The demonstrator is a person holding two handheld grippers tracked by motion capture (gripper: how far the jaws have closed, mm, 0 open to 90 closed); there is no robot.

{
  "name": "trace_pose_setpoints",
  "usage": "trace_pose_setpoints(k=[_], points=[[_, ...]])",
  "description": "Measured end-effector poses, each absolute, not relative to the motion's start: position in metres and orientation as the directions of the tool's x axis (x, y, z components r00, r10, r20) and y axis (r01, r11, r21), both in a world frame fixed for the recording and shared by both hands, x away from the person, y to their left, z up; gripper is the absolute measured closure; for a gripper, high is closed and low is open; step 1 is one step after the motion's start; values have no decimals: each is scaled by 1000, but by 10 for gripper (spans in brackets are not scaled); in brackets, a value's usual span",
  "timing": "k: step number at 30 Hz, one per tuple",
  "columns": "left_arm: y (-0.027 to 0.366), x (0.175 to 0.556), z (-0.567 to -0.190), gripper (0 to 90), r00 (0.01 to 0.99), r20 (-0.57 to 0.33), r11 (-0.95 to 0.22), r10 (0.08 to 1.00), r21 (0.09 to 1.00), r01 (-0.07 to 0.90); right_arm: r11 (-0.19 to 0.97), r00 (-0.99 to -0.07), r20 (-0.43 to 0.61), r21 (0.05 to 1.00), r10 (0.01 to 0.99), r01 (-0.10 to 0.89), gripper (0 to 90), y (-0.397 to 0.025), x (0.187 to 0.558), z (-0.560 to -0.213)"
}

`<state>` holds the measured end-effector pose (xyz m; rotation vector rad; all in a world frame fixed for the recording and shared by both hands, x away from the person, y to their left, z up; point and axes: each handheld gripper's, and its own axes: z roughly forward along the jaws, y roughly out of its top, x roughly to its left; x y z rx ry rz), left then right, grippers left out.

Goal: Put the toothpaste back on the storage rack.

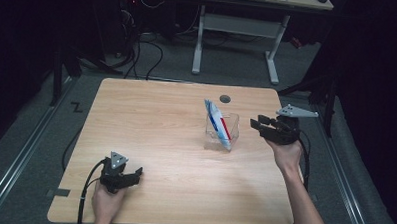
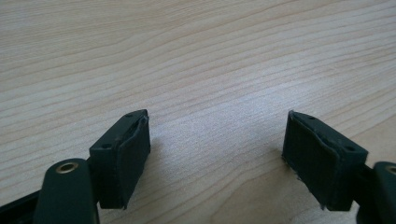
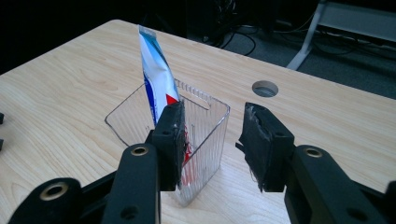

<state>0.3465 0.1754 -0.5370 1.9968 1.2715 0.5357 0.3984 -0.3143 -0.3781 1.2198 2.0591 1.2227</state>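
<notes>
Two grippers: mine, both jaws apart, holding nothing
Right gripper [image 1: 264,124]: just beside clear container [image 1: 220,135], off table's right side
Left gripper [image 1: 133,174]: low over bare table [image 1: 151,125], near front-left
Toothpaste tube [image 1: 218,123]: standing tilted inside container, right of table centre

A white, blue and red toothpaste tube [image 3: 158,79] stands in a clear ribbed container [image 3: 205,126]; the table [image 1: 151,130] is pale wood-grain.

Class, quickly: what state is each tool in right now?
Left tool: open, holding nothing, low over the light wooden table.
Right tool: open, empty, beside the clear ribbed plastic container.
</notes>
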Motion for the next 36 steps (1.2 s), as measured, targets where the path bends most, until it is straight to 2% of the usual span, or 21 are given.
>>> trace_pose_setpoints(k=[36], points=[[175,346,-537,239,432,-24,-274,901,742,612,127,-449,118,868,885,479,599,-349,360,-411]])
